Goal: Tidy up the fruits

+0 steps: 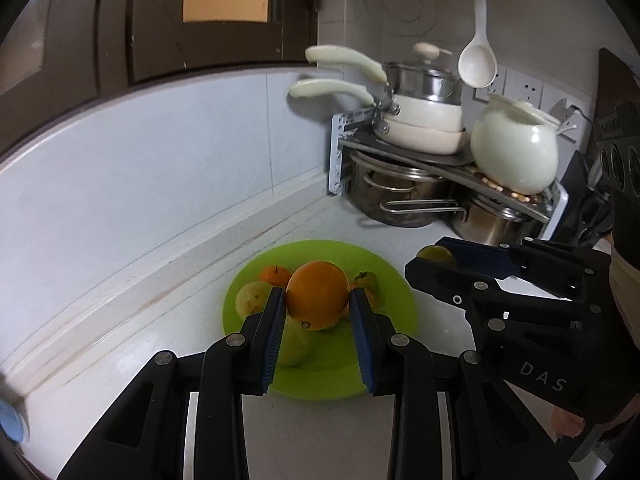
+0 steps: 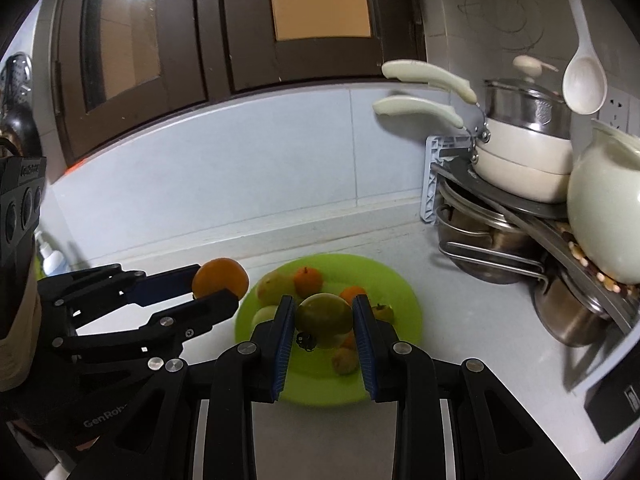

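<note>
Here the left claw grips a smooth round orange, the right claw seemingly a greenish fruit.

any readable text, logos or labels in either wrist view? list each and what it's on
"DAS": white letters on the right gripper body, left wrist view.
"GenRob", cut off: white letters on the left gripper body, right wrist view.
Small label on each gripper's camera housing: too blurred to read.
Label on the black box at the counter edge: too small to read.

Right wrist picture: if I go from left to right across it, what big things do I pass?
Left gripper holding an orange → green plate → steel pots → white jar.
</note>
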